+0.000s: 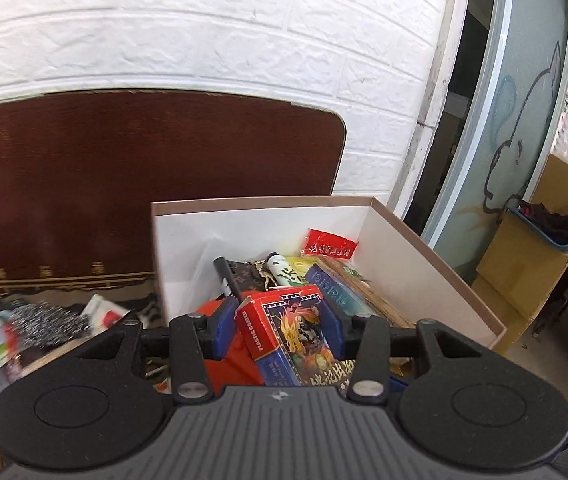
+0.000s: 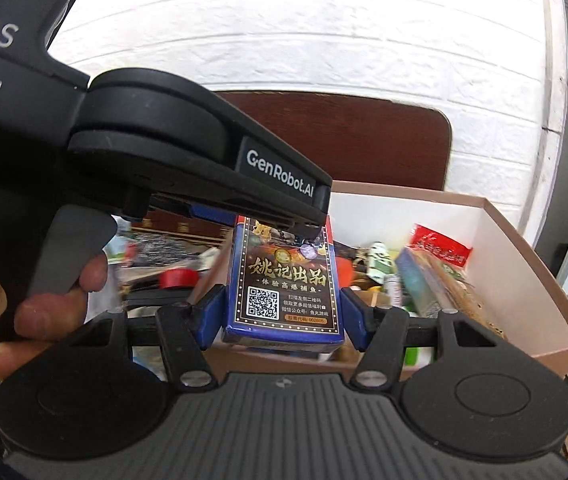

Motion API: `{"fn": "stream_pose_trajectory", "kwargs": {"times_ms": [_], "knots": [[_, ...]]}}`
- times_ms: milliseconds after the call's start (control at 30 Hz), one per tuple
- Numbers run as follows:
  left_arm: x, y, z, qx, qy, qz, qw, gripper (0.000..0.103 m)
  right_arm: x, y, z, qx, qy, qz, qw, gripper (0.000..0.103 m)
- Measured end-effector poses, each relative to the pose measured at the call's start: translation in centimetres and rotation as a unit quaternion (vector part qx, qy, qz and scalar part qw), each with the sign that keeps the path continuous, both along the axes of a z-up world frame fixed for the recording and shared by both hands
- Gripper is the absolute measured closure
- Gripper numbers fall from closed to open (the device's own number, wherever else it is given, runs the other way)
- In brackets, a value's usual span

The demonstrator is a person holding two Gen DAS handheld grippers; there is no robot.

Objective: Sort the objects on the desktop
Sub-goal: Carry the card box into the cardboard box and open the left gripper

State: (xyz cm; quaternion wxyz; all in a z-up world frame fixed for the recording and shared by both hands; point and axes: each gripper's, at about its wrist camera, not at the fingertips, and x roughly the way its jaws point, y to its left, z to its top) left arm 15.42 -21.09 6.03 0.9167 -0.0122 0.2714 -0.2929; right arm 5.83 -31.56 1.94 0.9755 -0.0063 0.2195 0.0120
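I counted one card box between my two grippers at the lower centre of both frames. One open cardboard box sat right of centre, with one red packet and one black pen inside. At lower left lay one steel scourer.

white brick-pattern wall in bright light behind a dark brown wooden panel; frosted glass door to the right, cardboard cartons below it.

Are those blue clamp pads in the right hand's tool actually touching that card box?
Touching. In the right wrist view both blue pads of the right gripper press the sides of the playing card box.
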Motion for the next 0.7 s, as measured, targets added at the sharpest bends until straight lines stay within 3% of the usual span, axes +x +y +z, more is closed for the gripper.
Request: {"fn": "stream_pose_trajectory", "kwargs": {"times_ms": [267, 333, 367, 400, 467, 533, 700], "knots": [[4.0, -1.0, -2.3, 0.005, 0.025, -0.003, 0.9997, 0.054, 3.0, -1.0, -2.2, 0.011, 0.029, -0.002, 1.0, 0.043], [4.7, -0.8, -2.7, -0.002, 0.037, -0.003, 0.9993, 0.041, 3.4, -1.0, -2.6, 0.016, 0.035, 0.002, 0.999, 0.042], [4.8, -0.5, -2.7, -0.009, 0.041, -0.002, 0.9991, 0.026, 3.5, -1.0, -2.8, 0.013, 0.036, 0.002, 0.999, 0.041], [4.8, -0.3, -2.7, -0.017, 0.042, -0.001, 0.999, 0.022, 3.6, -0.8, -2.9, 0.006, 0.037, 0.0, 0.999, 0.038], [4.6, 0.3, -2.6, -0.039, 0.035, -0.009, 0.9986, 0.013, 4.1, -0.8, -2.9, -0.009, 0.035, -0.018, 0.999, 0.017], [4.4, 0.5, -2.6, -0.044, 0.029, -0.002, 0.9986, 0.009, 4.4, -0.8, -3.1, -0.024, 0.035, -0.03, 0.999, 0.009], [3.8, 0.9, -2.4, -0.058, 0.015, 0.005, 0.9982, 0.006, 5.4, -0.9, -3.8, -0.031, 0.038, -0.033, 0.998, 0.004]]}}
